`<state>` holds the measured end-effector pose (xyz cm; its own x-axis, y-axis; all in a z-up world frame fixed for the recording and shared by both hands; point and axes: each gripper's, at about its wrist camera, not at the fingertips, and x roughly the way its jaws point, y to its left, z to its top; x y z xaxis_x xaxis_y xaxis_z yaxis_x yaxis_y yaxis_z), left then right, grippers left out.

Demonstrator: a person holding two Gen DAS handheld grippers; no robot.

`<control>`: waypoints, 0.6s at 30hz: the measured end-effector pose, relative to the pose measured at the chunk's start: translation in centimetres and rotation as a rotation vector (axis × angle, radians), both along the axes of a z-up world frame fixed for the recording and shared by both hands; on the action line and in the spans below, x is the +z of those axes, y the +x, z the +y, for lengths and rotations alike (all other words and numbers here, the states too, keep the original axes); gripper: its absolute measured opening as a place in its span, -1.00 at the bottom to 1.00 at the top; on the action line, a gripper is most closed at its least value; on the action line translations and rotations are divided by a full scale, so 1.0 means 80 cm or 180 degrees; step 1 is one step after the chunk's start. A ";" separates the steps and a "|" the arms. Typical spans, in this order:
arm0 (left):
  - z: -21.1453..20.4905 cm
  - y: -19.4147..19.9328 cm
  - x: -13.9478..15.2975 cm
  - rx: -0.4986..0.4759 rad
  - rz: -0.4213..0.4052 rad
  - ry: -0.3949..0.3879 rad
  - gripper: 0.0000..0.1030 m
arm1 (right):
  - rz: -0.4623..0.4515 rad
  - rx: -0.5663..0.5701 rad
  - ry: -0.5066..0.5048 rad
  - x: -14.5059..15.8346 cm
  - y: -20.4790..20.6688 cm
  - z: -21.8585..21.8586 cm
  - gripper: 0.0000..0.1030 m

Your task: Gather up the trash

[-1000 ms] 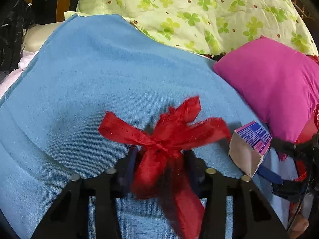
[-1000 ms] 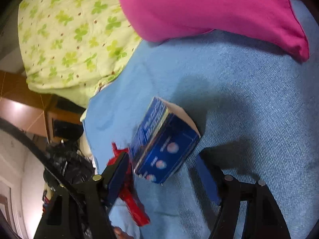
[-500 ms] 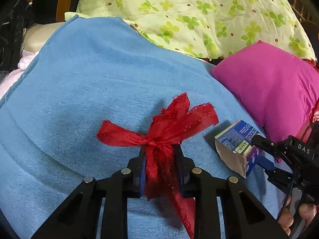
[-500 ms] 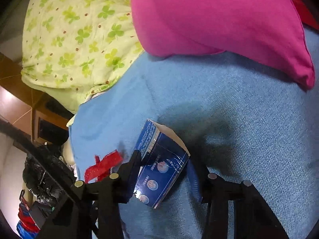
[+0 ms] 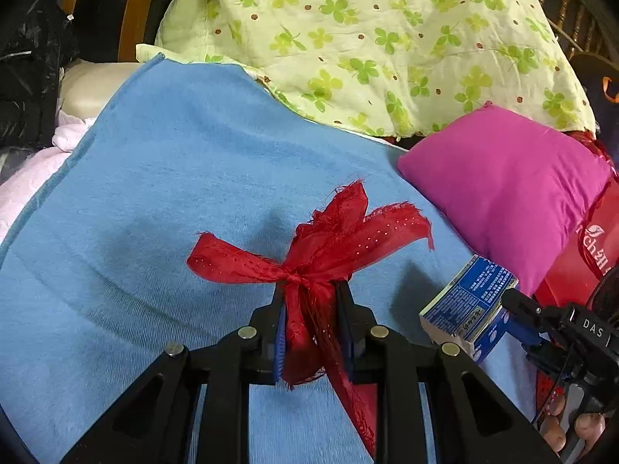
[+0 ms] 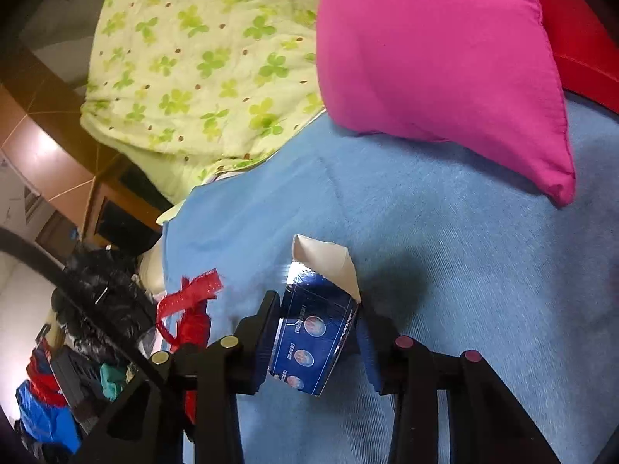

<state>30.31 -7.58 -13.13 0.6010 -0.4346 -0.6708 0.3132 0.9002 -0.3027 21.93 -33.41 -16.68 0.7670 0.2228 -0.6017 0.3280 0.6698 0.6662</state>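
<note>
My left gripper (image 5: 311, 294) is shut on a frayed red ribbon bow (image 5: 321, 239) and holds it just above the blue blanket (image 5: 174, 178). My right gripper (image 6: 317, 311) is shut on a small blue carton (image 6: 315, 334) with an open white flap, lifted off the blanket. In the left wrist view the carton (image 5: 470, 303) and the right gripper (image 5: 514, 309) show at the right. In the right wrist view the red bow (image 6: 191, 295) shows at the left.
A magenta pillow (image 5: 503, 185) lies right of the bow, also in the right wrist view (image 6: 433, 50). A green clover-print quilt (image 5: 367, 34) lies behind. A red bag (image 5: 584, 247) sits at the far right. Black plastic bags (image 6: 104, 297) and clothes lie off the bed's left edge.
Both grippers closed: the left on the red bow, the right on the blue carton. Both objects have been lifted off the blanket.
</note>
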 end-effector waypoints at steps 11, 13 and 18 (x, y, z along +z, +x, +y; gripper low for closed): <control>-0.006 -0.068 0.021 -0.0111 -0.0139 0.0082 -0.52 | -0.0228 0.0001 -0.0188 0.032 -0.070 0.007 -0.20; -0.010 -0.082 0.025 -0.0145 -0.0164 0.0092 -0.52 | -0.0286 0.0001 -0.0272 0.040 -0.088 0.009 -0.20; -0.019 -0.123 0.034 -0.0180 -0.0384 0.0246 -0.52 | -0.0373 0.0049 -0.0446 0.053 -0.140 0.016 -0.20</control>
<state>20.50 -9.11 -10.39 0.6554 -0.4198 -0.6279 0.3939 0.8993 -0.1901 10.71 -32.12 -12.41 0.8309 0.1553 -0.5343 0.2426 0.7630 0.5991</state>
